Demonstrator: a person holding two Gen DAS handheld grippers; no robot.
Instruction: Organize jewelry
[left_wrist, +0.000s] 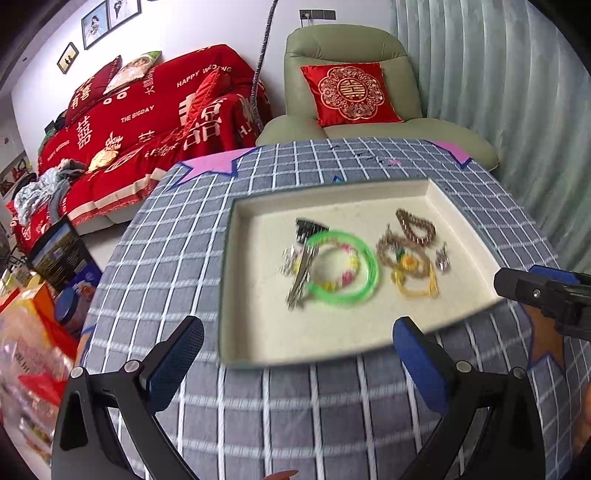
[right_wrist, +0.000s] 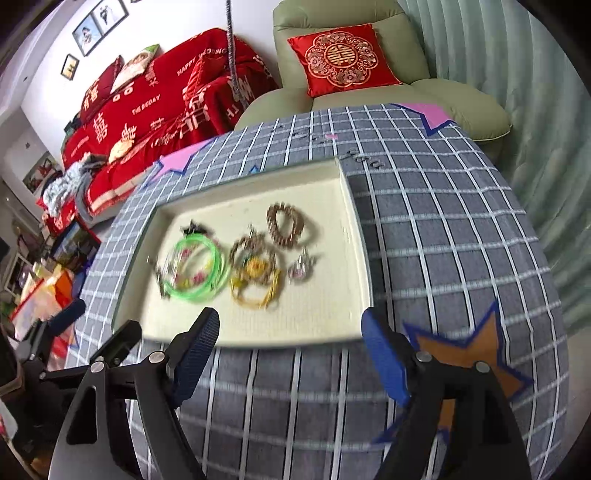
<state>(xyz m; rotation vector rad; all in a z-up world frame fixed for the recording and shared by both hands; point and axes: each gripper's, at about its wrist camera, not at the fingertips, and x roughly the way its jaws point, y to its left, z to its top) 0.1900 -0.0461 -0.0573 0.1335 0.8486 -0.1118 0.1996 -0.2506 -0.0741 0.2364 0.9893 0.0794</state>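
Both grippers are empty here. The left gripper (left_wrist: 297, 349) has its jaws spread as wide as they go, nothing between the blue pads, just hanging over the near edge of the tray (left_wrist: 236, 288). The right gripper (right_wrist: 290, 349) is spread apart too, also holding nothing, and it sits over the tray's near right corner. In the left wrist view you can see the tip of the right gripper poking in from the right side.

All the jewelry is lying in the tray, a shallow cream-lined thing with a dark outer rim, sitting on a table covered with a grey-blue checked cloth (left_wrist: 177, 236). On the left of the pile there's a green bangle (left_wrist: 343, 267) with a pastel flower bracelet (left_wrist: 341, 271) lying inside its ring, and a silver hair clip (left_wrist: 301, 284) and a black clip (left_wrist: 308, 227) tucked against its left edge. To the right is a brown bead bracelet (right_wrist: 288, 225) further back, a gold chain with a yellow flower (right_wrist: 255, 267) in the middle, a yellow band (right_wrist: 256, 295) nearest the grippers, and a small silver piece (right_wrist: 301, 271) off to the right. It's all a bit motion-blurred so finer detail is hard to make out.

Star-shaped stickers are stuck on the cloth, an orange one (right_wrist: 476, 354) by the right gripper. Behind the table there's a green armchair (left_wrist: 347, 48) with a red cushion (left_wrist: 349, 94), and a sofa under a red cover (left_wrist: 155, 122).
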